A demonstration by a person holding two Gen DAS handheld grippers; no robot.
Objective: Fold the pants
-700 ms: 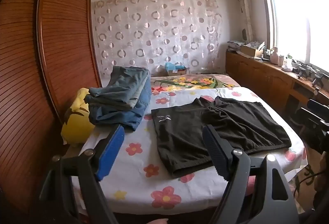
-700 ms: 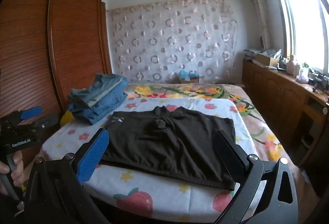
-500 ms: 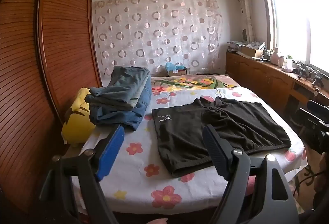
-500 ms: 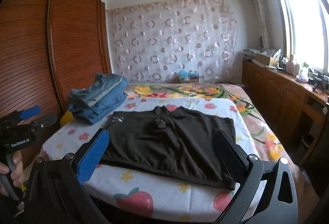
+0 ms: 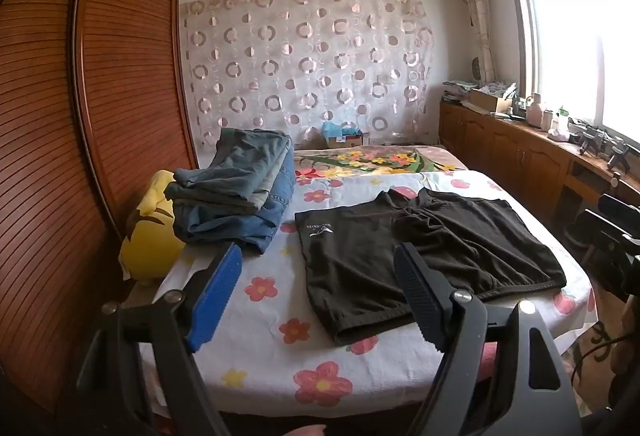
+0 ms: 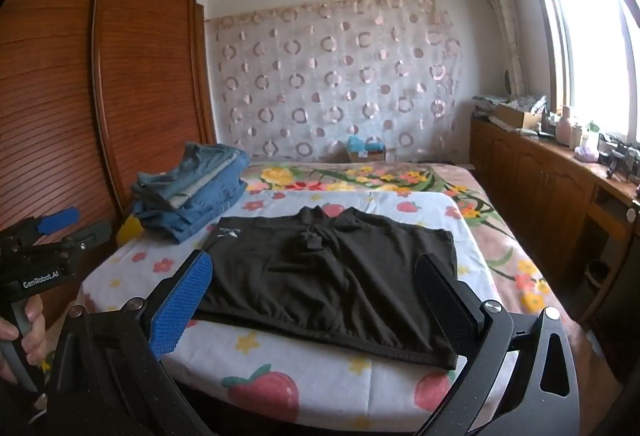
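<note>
On the bed the black pants lie flat, ready to fold. I hold my left gripper and right gripper back, both wide apart and empty, so I can reach in.

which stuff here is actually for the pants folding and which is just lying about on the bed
For the job:
- black fabric pants, spread flat on the flowered bedsheet
- left gripper, open, empty
- right gripper, open, empty

Just lying about:
- stack of folded blue denim jeans
- yellow plush pillow beside the stack
- small cardboard box with blue contents
</note>
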